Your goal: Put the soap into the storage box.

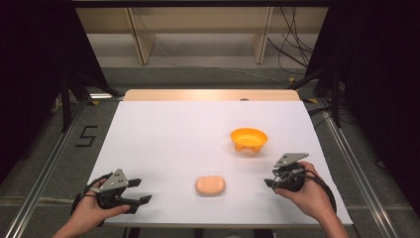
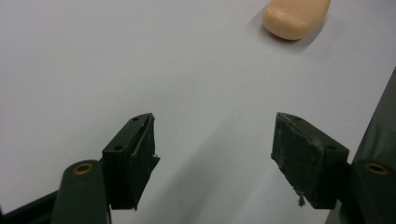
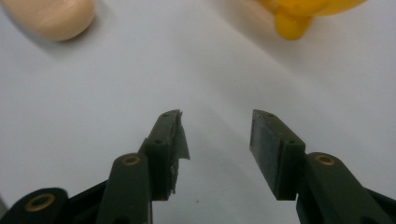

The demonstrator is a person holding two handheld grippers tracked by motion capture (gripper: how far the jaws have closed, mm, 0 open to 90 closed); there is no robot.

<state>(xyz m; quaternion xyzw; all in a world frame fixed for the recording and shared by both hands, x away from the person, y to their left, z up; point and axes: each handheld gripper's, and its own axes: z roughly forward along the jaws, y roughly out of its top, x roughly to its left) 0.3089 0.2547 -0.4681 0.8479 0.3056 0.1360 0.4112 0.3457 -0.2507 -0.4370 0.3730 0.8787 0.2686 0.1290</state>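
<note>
Peach soap bar (image 1: 210,185) is seen lower centre of the high view, flat on the white table (image 1: 163,139); orange bowl (image 1: 248,139) sits right of centre, well apart. Left gripper (image 1: 140,191) and right gripper (image 1: 268,180) are held apart-jawed, empty, flanking the bar. Risk: the smooth rounded bar could be squirted out if pinched off-centre. Torn pad edges (image 2: 148,154) are shown in the gripper views, not from above.

In my left gripper view the peach soap bar (image 2: 296,17) is cut off at the top edge. In my right gripper view the orange bowl (image 3: 303,11) is cropped to its blurred feet.
</note>
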